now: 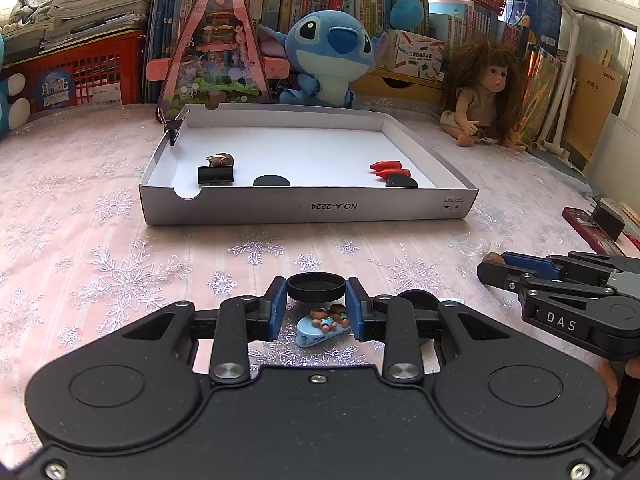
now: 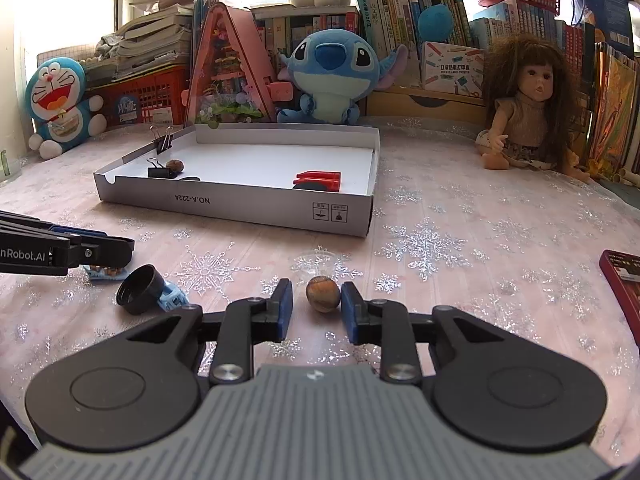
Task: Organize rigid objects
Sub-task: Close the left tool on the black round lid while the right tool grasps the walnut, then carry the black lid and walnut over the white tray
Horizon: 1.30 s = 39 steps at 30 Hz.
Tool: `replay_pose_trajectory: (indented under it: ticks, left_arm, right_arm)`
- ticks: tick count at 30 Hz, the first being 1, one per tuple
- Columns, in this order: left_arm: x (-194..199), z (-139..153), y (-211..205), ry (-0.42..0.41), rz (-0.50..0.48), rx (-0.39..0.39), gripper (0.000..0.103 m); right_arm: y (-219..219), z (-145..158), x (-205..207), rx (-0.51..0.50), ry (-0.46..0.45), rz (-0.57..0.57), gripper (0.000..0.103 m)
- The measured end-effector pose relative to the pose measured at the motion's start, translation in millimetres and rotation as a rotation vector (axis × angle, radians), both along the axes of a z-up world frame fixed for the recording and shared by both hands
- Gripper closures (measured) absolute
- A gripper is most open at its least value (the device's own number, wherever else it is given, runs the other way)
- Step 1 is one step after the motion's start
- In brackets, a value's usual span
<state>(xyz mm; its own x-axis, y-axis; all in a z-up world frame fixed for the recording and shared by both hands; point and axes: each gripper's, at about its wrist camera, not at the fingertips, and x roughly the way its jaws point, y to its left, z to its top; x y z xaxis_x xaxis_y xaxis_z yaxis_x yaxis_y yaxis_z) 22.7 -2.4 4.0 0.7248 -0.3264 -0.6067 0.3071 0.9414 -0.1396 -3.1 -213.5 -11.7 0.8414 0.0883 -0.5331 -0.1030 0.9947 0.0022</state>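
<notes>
We see a table [image 2: 460,208] with a pink snowflake cloth. A white box [image 2: 256,204], a doll [image 2: 528,120] and a brown ball [image 2: 323,294] lie on it.

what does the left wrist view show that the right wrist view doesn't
Only the left wrist view: the left hand-held gripper shut on a black cap, with a blue bear clip lying below it.
Only the right wrist view: the Doraemon plush, and the right hand-held gripper around a brown ball, a gap showing at its left pad.
Both: the white tray, the Stitch plush and the doll.
</notes>
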Motion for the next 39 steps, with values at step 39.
replay_pose_trajectory:
  ticks: [39]
  left_arm:
    - [14,27,7,-0.085,0.062,-0.004,0.074]
  right_arm:
    - [1,28,1,-0.005,-0.091,-0.022,0.081]
